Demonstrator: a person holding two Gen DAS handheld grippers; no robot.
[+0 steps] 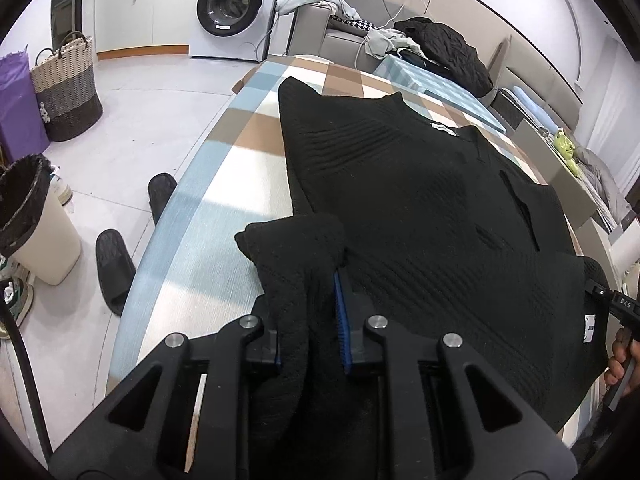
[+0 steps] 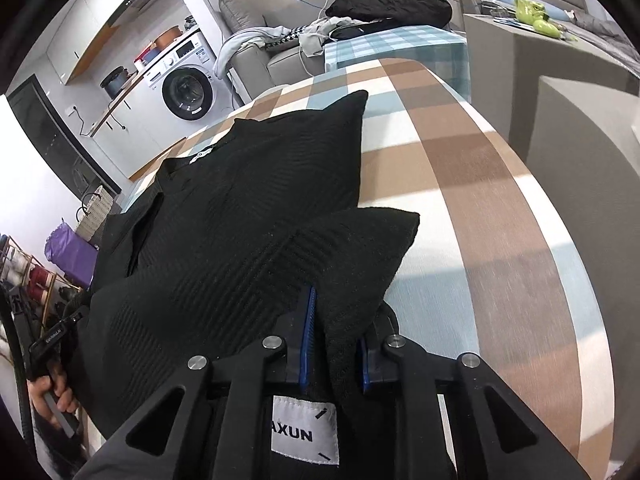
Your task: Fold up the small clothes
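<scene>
A black knit cardigan (image 1: 420,208) lies spread on the checked tablecloth (image 1: 224,184). It also shows in the right wrist view (image 2: 248,200). My left gripper (image 1: 310,312) is shut on a bunched fold of the cardigan's near left corner, lifted off the cloth. My right gripper (image 2: 340,336) is shut on the near right corner of the cardigan, folded back over the body. A white brand label (image 2: 305,432) hangs below its jaws. The right gripper's handle and hand show at the left view's right edge (image 1: 620,312).
The checked tablecloth (image 2: 480,184) reaches to the right of the cardigan. A sofa with a black garment (image 1: 444,48) stands behind the table. A washing machine (image 1: 232,4), woven basket (image 1: 66,84), bin (image 1: 32,216) and slippers (image 1: 114,268) are on the floor at left.
</scene>
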